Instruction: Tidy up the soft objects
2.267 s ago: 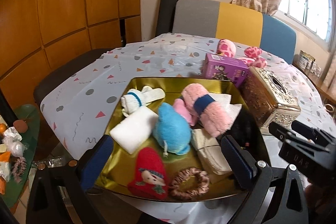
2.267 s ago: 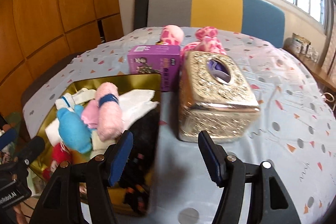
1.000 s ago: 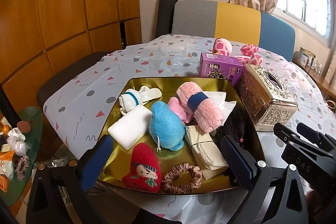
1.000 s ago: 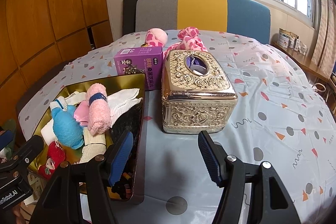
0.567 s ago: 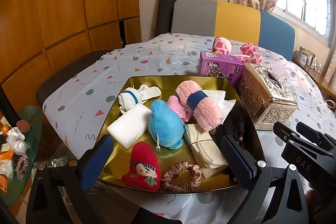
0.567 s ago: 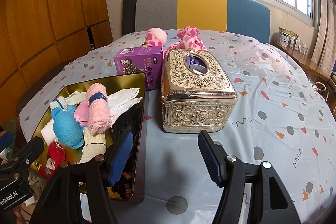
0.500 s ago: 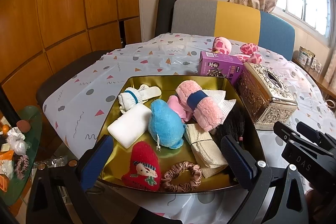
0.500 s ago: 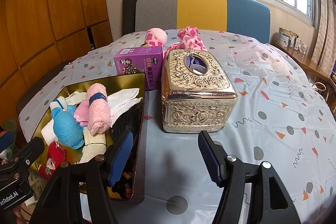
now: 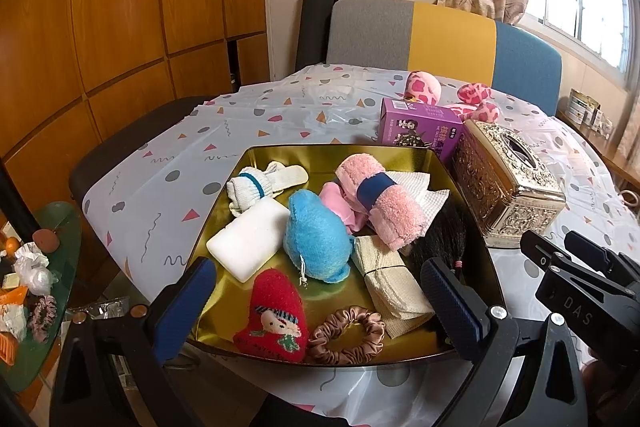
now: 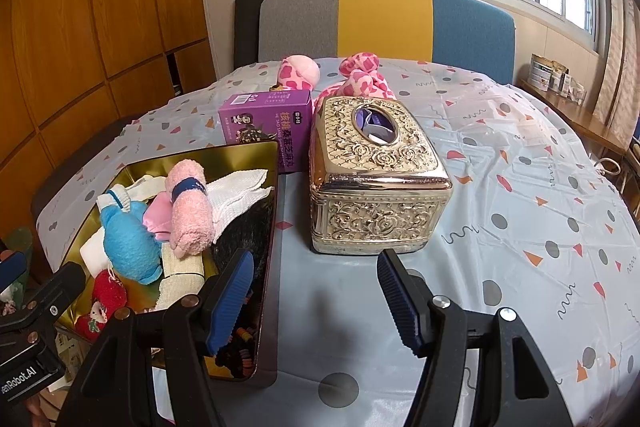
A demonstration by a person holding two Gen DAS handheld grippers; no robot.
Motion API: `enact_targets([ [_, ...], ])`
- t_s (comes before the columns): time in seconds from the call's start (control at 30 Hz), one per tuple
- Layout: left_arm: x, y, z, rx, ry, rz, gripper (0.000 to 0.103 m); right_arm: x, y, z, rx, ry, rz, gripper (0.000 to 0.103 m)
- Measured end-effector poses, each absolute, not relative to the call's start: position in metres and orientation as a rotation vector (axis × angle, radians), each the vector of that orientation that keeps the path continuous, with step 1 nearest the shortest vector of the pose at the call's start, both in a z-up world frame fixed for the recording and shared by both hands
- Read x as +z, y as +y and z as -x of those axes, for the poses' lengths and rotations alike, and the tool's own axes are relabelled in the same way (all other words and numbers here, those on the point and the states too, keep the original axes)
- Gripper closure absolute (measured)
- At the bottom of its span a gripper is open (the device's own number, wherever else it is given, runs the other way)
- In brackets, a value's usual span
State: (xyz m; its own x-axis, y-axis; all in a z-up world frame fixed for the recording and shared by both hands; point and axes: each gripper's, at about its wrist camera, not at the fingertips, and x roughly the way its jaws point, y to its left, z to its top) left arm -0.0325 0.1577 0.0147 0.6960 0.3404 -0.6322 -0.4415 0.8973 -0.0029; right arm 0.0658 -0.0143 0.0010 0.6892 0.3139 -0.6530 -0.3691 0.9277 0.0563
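I hold both grippers, left gripper [image 9: 320, 303] and right gripper [image 10: 316, 297], spread and empty at the near table edge. Soft items fill the gold tray [image 9: 340, 153]; the pink plush [image 10: 360, 77] lies far, behind the tissue box [image 10: 376, 179]. Judged next: reach past it.

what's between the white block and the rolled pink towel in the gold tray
The blue plush and a small pink cloth lie between the white block and pink towel, shown in the left wrist view.

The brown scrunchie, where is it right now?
In the left wrist view the scrunchie lies at the near edge of the gold tray, between the red plush on its left and the folded beige cloth on its right.
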Motion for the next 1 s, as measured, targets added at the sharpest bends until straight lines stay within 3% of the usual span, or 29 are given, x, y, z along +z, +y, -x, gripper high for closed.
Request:
enact_targets([
  [1.0, 0.0093, 0.1563, 0.0294, 0.427, 0.698, 0.148, 0.001, -0.0026, -0.0171, -0.0686, 0.375, 0.727, 0.072, 0.038],
])
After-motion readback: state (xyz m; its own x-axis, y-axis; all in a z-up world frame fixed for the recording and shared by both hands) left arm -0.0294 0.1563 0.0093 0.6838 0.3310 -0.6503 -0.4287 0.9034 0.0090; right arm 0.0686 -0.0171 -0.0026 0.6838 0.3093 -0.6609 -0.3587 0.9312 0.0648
